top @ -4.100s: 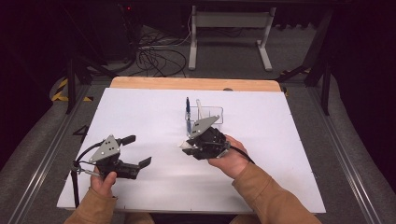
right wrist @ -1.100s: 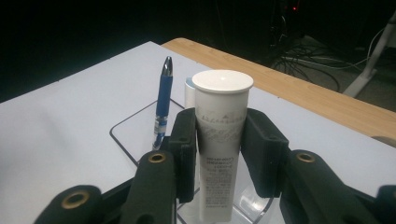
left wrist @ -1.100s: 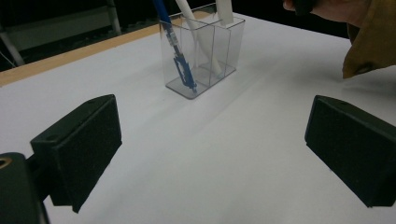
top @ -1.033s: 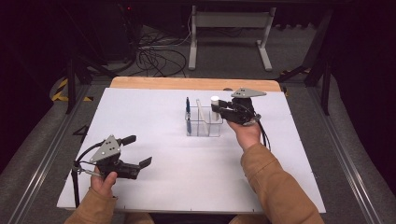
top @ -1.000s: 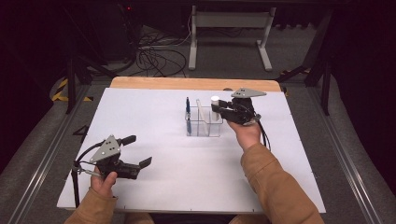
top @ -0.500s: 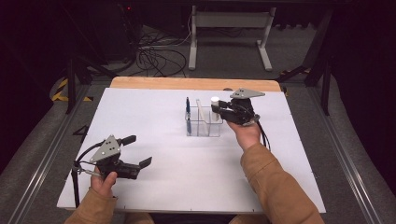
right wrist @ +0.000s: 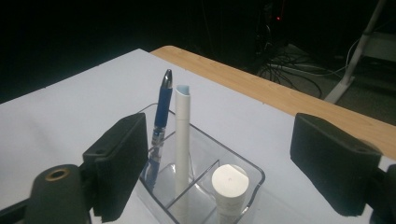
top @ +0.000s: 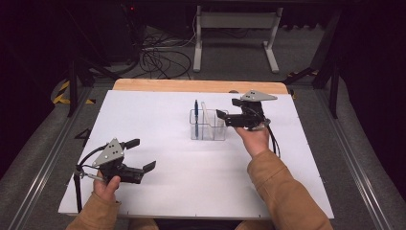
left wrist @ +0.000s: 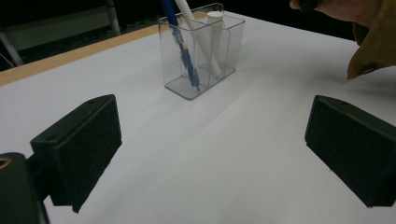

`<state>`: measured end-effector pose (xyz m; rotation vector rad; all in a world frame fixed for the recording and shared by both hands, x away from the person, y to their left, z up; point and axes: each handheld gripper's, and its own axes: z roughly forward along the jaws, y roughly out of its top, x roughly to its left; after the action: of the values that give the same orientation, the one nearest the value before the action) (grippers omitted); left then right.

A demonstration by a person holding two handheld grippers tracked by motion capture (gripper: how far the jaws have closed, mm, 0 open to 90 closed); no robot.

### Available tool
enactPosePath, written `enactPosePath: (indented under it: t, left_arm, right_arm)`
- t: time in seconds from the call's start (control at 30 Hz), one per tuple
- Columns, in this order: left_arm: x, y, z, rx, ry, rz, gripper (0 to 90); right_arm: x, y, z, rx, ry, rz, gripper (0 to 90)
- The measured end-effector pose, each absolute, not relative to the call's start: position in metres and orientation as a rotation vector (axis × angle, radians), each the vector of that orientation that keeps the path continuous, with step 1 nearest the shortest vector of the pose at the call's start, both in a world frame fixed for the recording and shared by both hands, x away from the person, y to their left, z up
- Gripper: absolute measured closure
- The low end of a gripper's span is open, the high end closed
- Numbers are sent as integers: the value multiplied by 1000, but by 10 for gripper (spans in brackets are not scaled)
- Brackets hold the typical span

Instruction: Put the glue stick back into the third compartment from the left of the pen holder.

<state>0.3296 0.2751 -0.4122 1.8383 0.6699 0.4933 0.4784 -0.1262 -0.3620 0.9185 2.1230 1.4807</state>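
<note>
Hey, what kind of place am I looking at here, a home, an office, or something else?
Most likely a lab or recording workshop, not a home: a bare white table top with a wooden back edge, tangled black floor cables behind it, yellow-and-black hazard tape on the floor, and dark surroundings.

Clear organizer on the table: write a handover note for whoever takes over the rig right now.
Right gripper: open beside the clear organizer, jaws just opened, nothing between them.
Left gripper: open, empty, near the table's front left.
In the organizer: blue pen and white pen in one compartment, white cylinder upright in another.
Done: cylinder placed.
Left: draw the right gripper back.
</note>
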Motion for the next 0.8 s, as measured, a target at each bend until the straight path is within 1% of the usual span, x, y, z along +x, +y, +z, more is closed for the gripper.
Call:
enactPosePath:
  t: [0.23, 0.37, 0.6, 0.63, 0.8]
  left_arm:
    - [329, 275, -412, 1839, 670, 491, 45]
    - [330, 275, -412, 1834, 674, 490, 46]
    - [329, 275, -410, 1835, 665, 511, 46]
    - [328, 274, -411, 1829, 673, 492, 45]
    - [326, 275, -411, 1827, 677, 489, 45]
  right_arm:
    - [471, -124, -358, 840, 2134, 1490, 185]
    - [463, -125, -353, 796, 2130, 1483, 157]
    - [450, -137, -345, 788, 2128, 1538, 104]
    - [449, -139, -344, 784, 2131, 1541, 101]
    - [439, -150, -341, 769, 2124, 1565, 80]
